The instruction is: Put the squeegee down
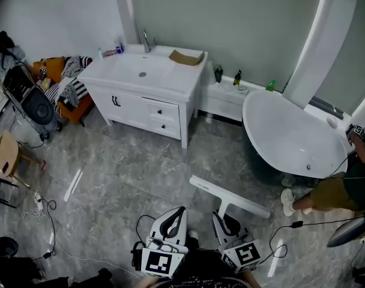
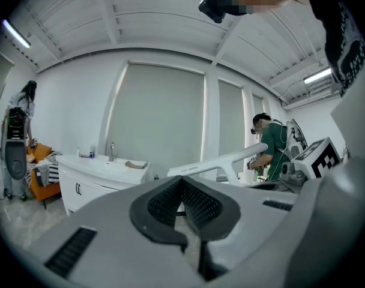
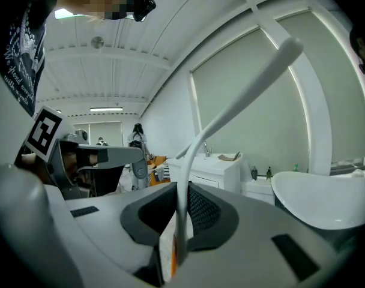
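Right gripper [image 1: 226, 222] pinches the white squeegee [image 1: 230, 195] by its handle, blade on the far side; left gripper [image 1: 177, 216] just left, jaws pressed together, empty.

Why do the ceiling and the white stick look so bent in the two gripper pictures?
Left gripper view: the wide-angle lens bows the ceiling beams. Right gripper view: same bowing, so the squeegee handle seems to arc out of the right gripper. Head view: milder bending, with light streaks reflecting off the glossy floor.
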The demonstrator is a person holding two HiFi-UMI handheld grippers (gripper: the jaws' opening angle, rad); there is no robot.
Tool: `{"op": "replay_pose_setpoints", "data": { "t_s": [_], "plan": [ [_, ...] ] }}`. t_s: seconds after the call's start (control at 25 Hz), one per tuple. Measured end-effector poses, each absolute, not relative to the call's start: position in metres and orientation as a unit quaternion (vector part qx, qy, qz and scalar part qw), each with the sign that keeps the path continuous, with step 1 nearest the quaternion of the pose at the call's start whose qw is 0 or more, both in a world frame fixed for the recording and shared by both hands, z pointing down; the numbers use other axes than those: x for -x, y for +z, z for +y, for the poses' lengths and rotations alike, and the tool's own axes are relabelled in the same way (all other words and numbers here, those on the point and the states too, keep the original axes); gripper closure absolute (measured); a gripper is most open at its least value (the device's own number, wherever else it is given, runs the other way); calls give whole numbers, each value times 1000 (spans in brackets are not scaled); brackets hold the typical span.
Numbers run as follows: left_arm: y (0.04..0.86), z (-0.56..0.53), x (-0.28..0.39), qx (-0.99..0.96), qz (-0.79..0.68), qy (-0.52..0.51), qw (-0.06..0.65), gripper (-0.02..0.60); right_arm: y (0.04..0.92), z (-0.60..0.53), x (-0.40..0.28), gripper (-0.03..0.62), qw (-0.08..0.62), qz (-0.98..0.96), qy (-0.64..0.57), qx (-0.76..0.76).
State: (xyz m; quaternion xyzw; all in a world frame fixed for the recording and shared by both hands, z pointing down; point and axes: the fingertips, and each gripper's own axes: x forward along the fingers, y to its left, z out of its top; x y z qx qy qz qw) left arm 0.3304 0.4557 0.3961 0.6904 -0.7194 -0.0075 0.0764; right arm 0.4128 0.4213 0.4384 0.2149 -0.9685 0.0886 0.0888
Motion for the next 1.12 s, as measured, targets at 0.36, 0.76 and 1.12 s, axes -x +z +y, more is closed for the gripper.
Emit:
{"op": "replay_pose_setpoints", "data": {
  "t_s": [0.36, 0.76, 1.12],
  "plan": [
    [403, 432, -292, -688, -721, -16, 81, 577, 451, 394, -380, 540, 100, -966, 93, -221],
    [393, 383, -210, -694, -716, -14, 76, 577, 442, 347, -308, 540, 104, -961, 106, -232],
    [404, 364, -157, -697, -712, -17, 88, 577, 451, 327, -266, 540, 109, -955, 114, -253]
  ]
}}
